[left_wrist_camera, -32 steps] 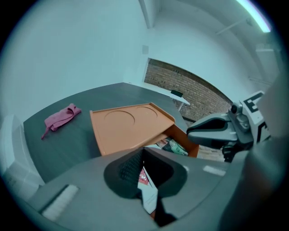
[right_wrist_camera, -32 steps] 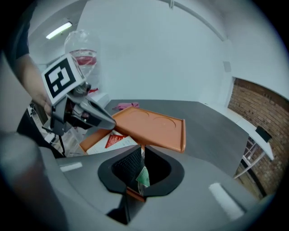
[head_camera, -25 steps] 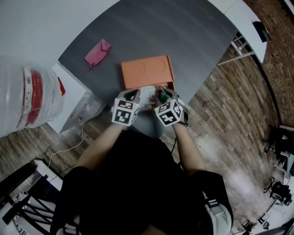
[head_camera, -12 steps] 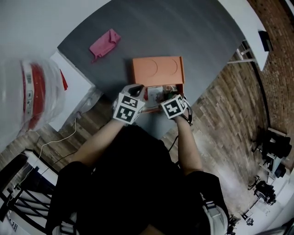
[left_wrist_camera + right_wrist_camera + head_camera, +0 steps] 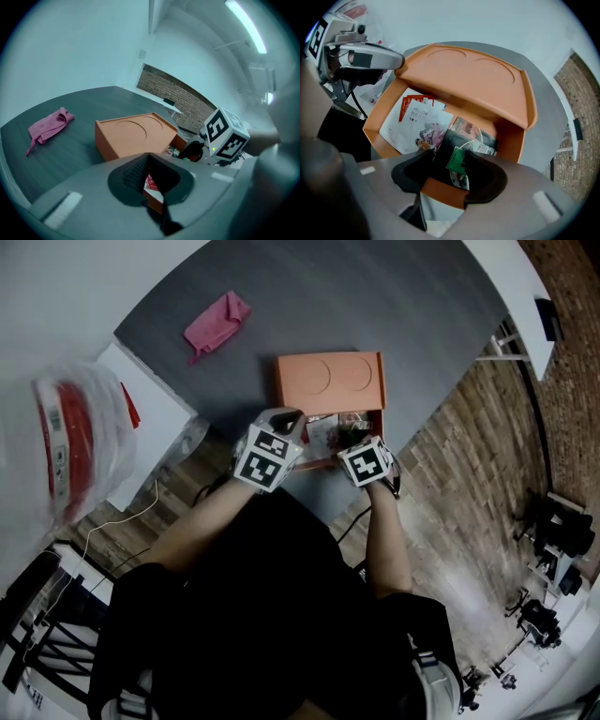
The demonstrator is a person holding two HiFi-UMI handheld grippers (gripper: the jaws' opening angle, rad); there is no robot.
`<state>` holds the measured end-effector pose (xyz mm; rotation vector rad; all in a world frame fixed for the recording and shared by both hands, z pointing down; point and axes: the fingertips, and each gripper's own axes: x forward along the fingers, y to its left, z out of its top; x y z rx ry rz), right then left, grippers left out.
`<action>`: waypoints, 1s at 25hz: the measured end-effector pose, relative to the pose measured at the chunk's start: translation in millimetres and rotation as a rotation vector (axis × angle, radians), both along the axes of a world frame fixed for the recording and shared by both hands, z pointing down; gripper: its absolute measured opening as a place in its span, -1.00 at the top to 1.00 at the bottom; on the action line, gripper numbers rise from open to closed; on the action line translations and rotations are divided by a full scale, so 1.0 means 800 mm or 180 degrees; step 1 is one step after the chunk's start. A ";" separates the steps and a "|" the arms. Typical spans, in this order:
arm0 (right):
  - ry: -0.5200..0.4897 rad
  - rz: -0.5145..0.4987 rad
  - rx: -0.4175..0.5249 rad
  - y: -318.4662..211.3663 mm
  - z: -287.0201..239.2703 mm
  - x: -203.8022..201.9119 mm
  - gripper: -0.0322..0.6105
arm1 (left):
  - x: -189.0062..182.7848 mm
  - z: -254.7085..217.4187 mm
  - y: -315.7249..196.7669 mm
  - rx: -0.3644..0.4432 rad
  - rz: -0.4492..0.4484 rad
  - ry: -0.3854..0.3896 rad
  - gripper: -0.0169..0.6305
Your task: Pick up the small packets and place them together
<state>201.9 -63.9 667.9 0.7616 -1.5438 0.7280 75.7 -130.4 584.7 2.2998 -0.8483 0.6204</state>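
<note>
**Right gripper straddling a dark packet in the box**

I am pointing my right gripper (image 5: 447,165) straight down into the open orange box (image 5: 520,136). Its jaws have just been closing and are standing part spread, with a dark packet (image 5: 457,161) bearing a green label between them. I cannot see the pads pressing on it. The box's front wall is crossing just under the jaws, and the top panel (image 5: 473,75), with two round hollows, is overhanging the back of the compartment.

My left gripper (image 5: 151,174) is pressed together at the box's near left corner. The orange wall and a strip of a red-and-white packet (image 5: 150,182) are showing in the slit between its jaws. Whether it is nipping the wall I cannot tell.

The packets I can see are all lying inside the box. A white packet (image 5: 417,124) is filling the left side, printed "MELLOW" above a pinkish picture, with smaller characters too fine to read. The red-and-white packet is peeking out from under its far edge. Another printed packet (image 5: 473,133) is lying just behind the dark one.

The box is sitting near the edge of a dark grey table (image 5: 375,306). A pink cloth (image 5: 217,322) is lying crumpled on the same table, well apart from the box. A clear tub (image 5: 70,437) with a red band is looming, blurred, at my left.
</note>
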 end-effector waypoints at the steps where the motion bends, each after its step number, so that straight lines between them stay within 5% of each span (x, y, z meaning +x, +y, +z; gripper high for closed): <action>1: -0.0052 0.0007 0.0016 0.000 -0.002 -0.004 0.25 | 0.000 0.000 -0.001 -0.0005 0.0009 0.0003 0.95; 8: -0.0166 -0.0062 0.0341 -0.008 -0.026 -0.022 0.60 | 0.000 0.007 -0.006 -0.0052 0.0015 0.0005 0.95; 21: -0.0018 -0.0183 0.0579 -0.019 -0.051 -0.009 0.59 | 0.003 0.010 -0.010 -0.0104 -0.0033 -0.0043 0.95; 25: -0.0018 -0.0300 0.0454 -0.011 -0.041 -0.012 0.36 | 0.005 0.010 -0.012 -0.0109 -0.0047 -0.0053 0.95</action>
